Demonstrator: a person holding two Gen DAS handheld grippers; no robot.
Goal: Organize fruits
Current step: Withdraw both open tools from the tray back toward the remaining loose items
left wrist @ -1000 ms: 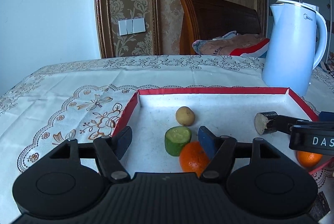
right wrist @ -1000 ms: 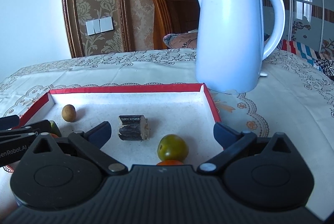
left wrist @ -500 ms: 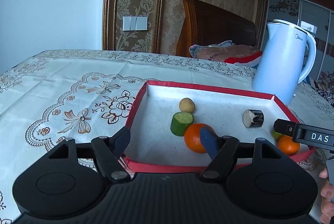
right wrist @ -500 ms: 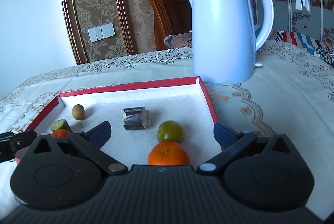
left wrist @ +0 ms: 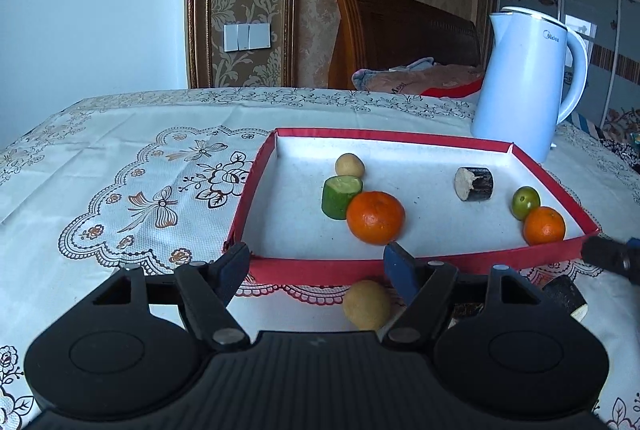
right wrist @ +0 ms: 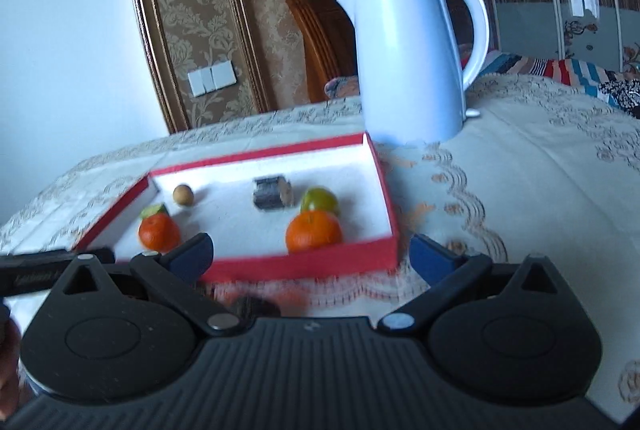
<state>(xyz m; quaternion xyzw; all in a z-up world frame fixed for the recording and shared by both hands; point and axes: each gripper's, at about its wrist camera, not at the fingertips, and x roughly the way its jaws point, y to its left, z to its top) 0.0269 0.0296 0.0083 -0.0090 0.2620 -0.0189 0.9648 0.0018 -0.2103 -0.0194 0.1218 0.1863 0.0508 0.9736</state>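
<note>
1. Two sets of tongs, both mine, both empty. My left gripper stands fairly wide, its jaws having just been opening with nothing between the pads; it sits just outside the near wall of the red tray.
2. Leftmost in the tray, a small yellow-brown fruit lies near the far wall, touching or just behind a cut green piece. The cut piece looks firm with a wet flat face, so I would pinch its skin sides.
3. Against it sits a big orange: round, light, soft-skinned, likely to roll. I would take it across its widest middle, gently.
4. On the tablecloth, outside the tray and near my left gripper's right pad, lies another yellow-brown fruit, small and smooth; it probably slips unless centred.
5. Further right are a dark-skinned cut chunk, stiff and easy, then a green fruit touching a smaller orange in the near right corner.
6. My right gripper is spread wide and holds nothing; a blurred dark piece lies below it on the cloth.
</note>
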